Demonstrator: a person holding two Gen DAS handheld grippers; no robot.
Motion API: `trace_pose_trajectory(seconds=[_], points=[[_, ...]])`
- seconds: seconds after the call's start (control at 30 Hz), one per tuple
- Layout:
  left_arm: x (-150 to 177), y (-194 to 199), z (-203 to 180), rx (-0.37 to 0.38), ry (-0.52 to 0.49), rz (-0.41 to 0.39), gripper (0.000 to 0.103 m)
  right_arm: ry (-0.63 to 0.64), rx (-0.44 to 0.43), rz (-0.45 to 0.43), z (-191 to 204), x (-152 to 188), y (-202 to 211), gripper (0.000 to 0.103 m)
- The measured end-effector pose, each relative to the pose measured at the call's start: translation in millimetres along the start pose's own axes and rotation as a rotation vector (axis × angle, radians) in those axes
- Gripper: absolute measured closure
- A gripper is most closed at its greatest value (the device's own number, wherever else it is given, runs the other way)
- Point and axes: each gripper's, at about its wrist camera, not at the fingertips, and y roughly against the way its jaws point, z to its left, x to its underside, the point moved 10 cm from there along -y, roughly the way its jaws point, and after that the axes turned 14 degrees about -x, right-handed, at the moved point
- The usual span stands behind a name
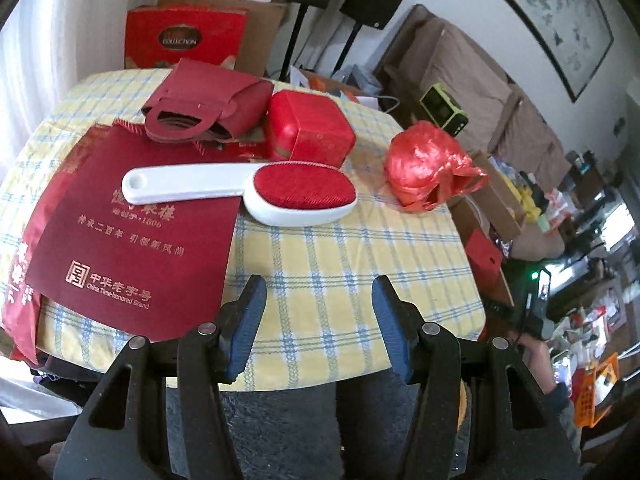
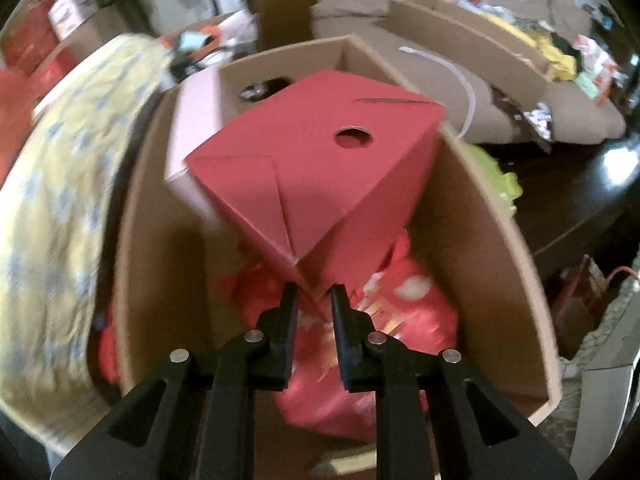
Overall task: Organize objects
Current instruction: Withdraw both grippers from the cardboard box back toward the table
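My left gripper [image 1: 319,292] hangs open over the near edge of the checked tablecloth [image 1: 340,272], with nothing between its blue pads. Farther back on the cloth lie a white lint brush with a red pad [image 1: 248,194], a red square tin [image 1: 310,130], a dark red folded bag with handles [image 1: 200,102], a flat dark red paper bag [image 1: 136,232] and a crumpled red plastic bag [image 1: 426,168]. My right gripper [image 2: 313,294] is shut on the lower corner of a red folded paper box [image 2: 320,176], held above an open cardboard carton [image 2: 492,232].
Red packages [image 2: 360,344] lie at the bottom of the carton, which stands beside the table's edge [image 2: 60,208]. Red gift boxes [image 1: 186,38] and a cardboard box stand behind the table. A sofa [image 1: 472,80] with clutter and another carton [image 1: 496,200] are at the right.
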Motion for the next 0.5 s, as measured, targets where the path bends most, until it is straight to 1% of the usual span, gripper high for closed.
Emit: trace_pose_trajectory(seconds=[0.03,0.13,0.17,0.2,0.23,0.3,0.43,0.5], points=[[0,-1,0,0.002,0.003,0.001,0.051,-0.019,-0.001,-0.011,-5,-4,-2,0.086],[0,0,1,-0.005,0.000,-0.004,0.051,-0.056,-0.055,-0.036,-8,-12,-7,0.085],[0,0,2,-0.007,0.000,-0.006,0.051,-0.048,-0.059,-0.044,-5,-14,-7,0.085],[0,1,3,-0.009,0.001,-0.013,0.051,-0.034,-0.045,-0.040,-2,-14,-7,0.085],[-1,2,3,-0.012,0.001,-0.017,0.051,-0.020,-0.031,-0.031,3,-12,-7,0.085],[-2,4,5,-0.024,0.001,-0.027,0.051,0.012,-0.042,-0.041,20,-9,0,0.084],[-2,5,2,-0.006,0.007,-0.018,0.051,0.060,-0.105,-0.102,55,1,28,0.084],[-1,7,1,-0.005,0.004,-0.022,0.051,0.069,-0.132,-0.148,67,5,48,0.084]])
